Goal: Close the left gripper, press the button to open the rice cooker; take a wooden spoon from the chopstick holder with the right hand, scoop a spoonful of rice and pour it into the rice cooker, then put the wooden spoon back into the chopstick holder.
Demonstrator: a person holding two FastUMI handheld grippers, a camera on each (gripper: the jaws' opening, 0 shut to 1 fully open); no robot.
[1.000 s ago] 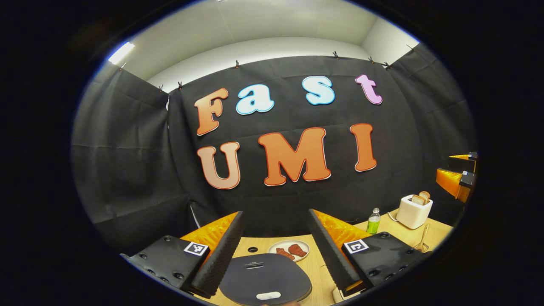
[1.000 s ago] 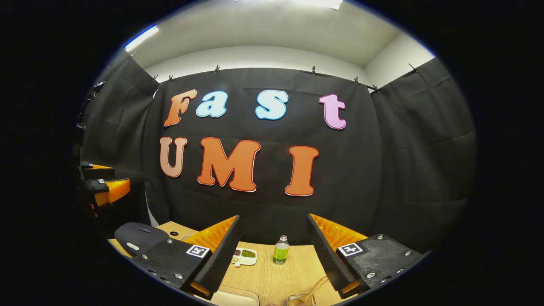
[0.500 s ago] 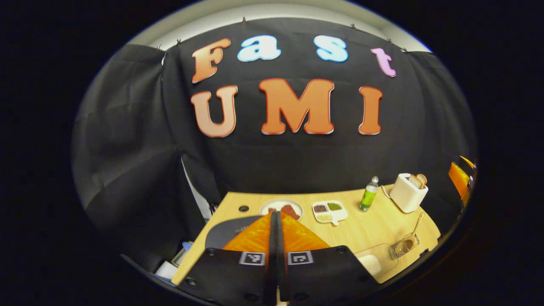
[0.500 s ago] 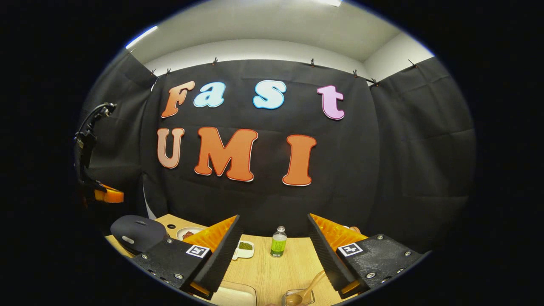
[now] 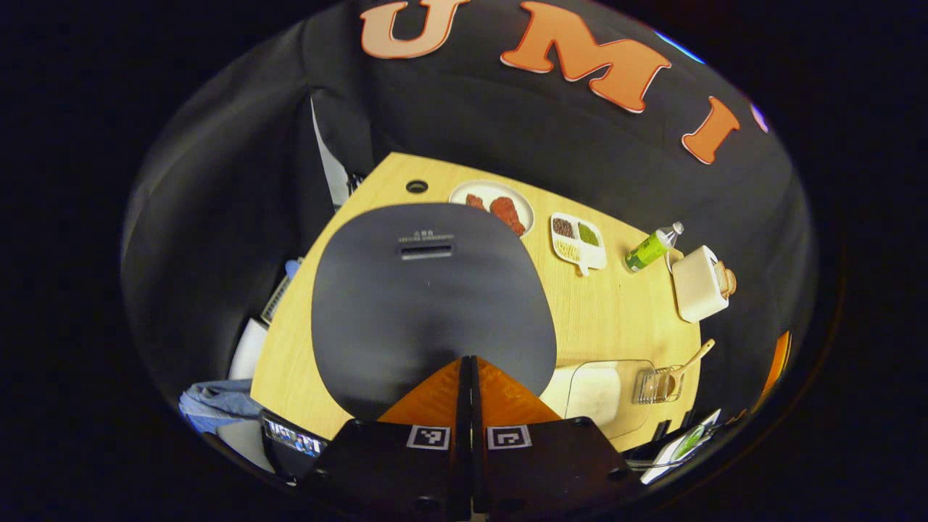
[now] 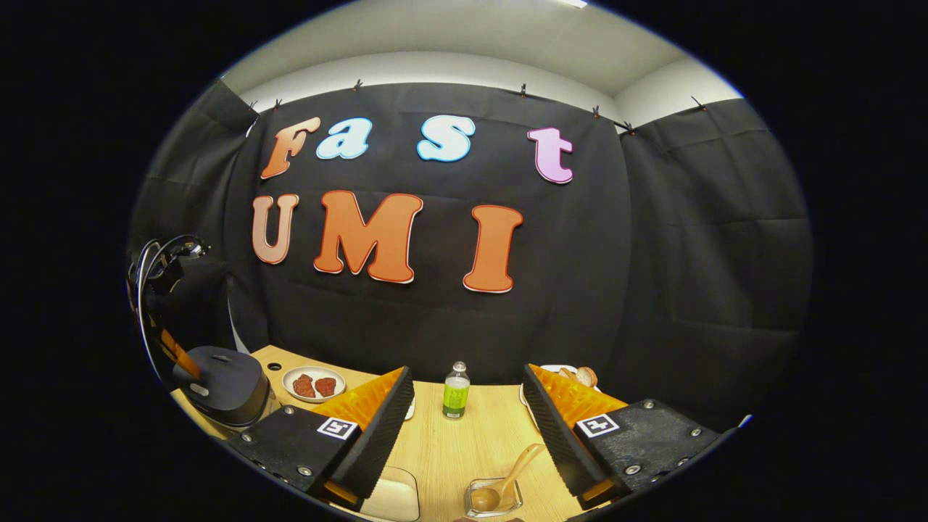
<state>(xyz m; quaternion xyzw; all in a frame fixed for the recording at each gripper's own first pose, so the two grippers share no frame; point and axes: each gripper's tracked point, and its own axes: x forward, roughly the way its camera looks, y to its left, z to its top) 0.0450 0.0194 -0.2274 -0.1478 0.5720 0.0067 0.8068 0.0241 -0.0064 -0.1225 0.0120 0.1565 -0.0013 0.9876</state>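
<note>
- The left tongs [image 5: 466, 360] are pressed together, fingers flat against each other, pointing down over the near edge of the cooker [image 5: 428, 297].
- The cooker's dark lid is down; it sits at the left end of the surface [image 5: 602, 312]. In the right gripper view the cooker [image 6: 221, 384] is far left, with the left tongs [image 6: 181, 355] just above its lid; whether they touch the button cannot be told.
- The right tongs [image 6: 467, 406] are wide apart and hold nothing, hanging above the near side of the surface [image 6: 464, 449].
- The spoon [image 6: 507, 482] stands tilted in a clear holder [image 6: 493, 500] just below and between the right fingers, handle leaning up to the right. In the left gripper view the spoon [image 5: 685, 362] and holder [image 5: 656, 384] are near the surface's right front edge.
- A clear box [image 5: 602, 391] with something white in it lies between the cooker and the holder.
- Behind the cooker sit a plate [image 5: 493, 206] with reddish pieces, a divided dish [image 5: 576, 239], a bottle [image 5: 652, 248] and a toaster [image 5: 697, 283], in a row toward the right.
- In the right gripper view the bottle [image 6: 455, 391] stands upright between the fingers, farther back, and the plate [image 6: 313, 383] is just right of the cooker.
</note>
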